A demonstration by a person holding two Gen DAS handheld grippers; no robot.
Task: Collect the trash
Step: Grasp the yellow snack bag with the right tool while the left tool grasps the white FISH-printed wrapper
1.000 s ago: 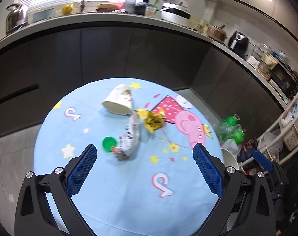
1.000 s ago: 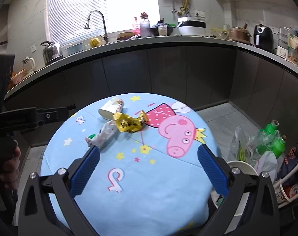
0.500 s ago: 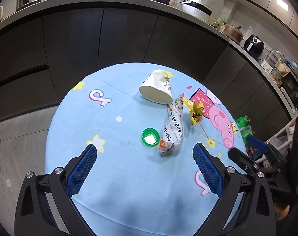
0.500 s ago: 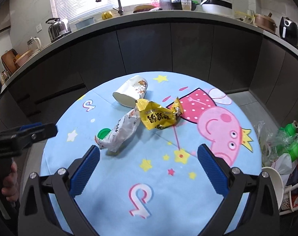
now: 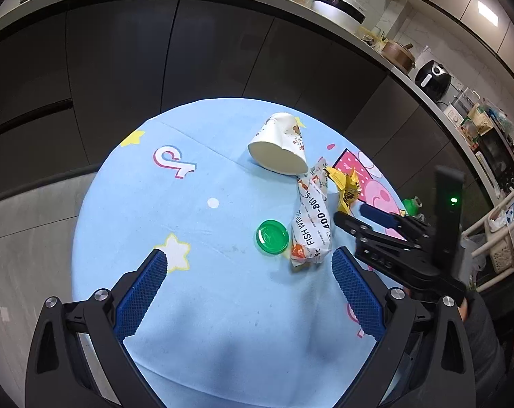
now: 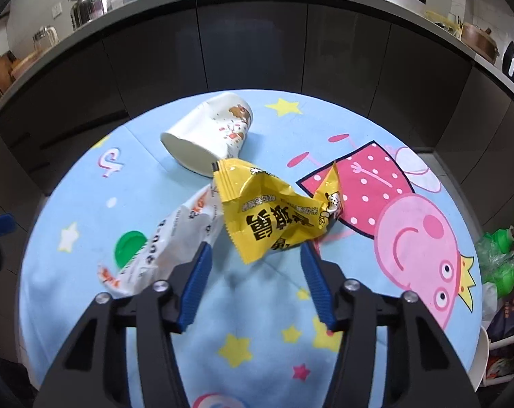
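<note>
Now my right gripper (image 6: 255,255) fingers are closing around the yellow wrapper (image 6: 273,217), not yet pinching; my left gripper (image 5: 248,265) fingers hang spread above the worktop (image 5: 138,204).

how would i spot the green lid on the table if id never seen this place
Find the round table with the light blue cartoon cloth. Near its middle lies a line of litter: a tipped paper cup, then a white wrapper. The green lid lies flat beside that wrapper's lower end, the only round, solid green piece there.
</note>
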